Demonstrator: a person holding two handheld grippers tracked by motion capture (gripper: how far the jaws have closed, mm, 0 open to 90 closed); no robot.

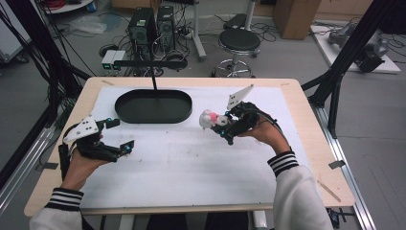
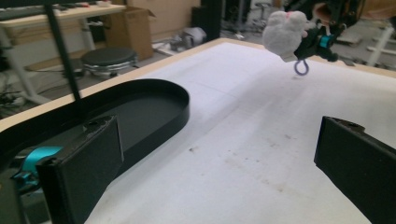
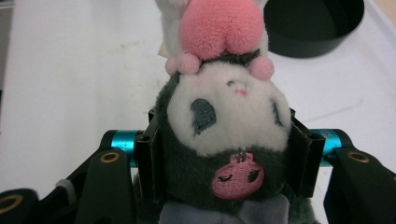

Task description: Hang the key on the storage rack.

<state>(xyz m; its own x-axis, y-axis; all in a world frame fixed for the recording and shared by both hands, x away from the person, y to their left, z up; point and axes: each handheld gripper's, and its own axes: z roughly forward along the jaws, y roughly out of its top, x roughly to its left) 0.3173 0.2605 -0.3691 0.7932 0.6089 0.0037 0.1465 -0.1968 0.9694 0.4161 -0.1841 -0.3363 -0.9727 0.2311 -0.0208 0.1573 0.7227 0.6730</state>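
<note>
A: Where is the plush toy (image 1: 209,119) in the high view?

B: Just right of the frame's centre, at the tip of the right gripper (image 1: 221,125), held up off the white mat (image 1: 191,158). The black tray (image 1: 153,106) sits to its upper left, apart from it.

A: And is the claw closed on it?

B: Yes. In the right gripper view the toy (image 3: 224,121) fills the middle of the frame, upside down, and the two black jaws press into its sides at left and right, so the right gripper (image 3: 224,154) is clamped on the toy's dark body. The white face and pink tuft point toward the top of the frame, beyond the jaws; the tray (image 3: 313,25) shows at the upper right.

A: What about the other claw?

B: The left gripper (image 1: 119,135) sits at the lower left of the high view, jaws spread wide with nothing between them. In its own view, the left gripper (image 2: 210,163) has bare mat (image 2: 243,140) between its jaws, and the toy (image 2: 284,31) hangs at the upper right, well apart, a small purple loop (image 2: 301,68) dangling below it. The tray (image 2: 140,107) lies at the left.
</note>
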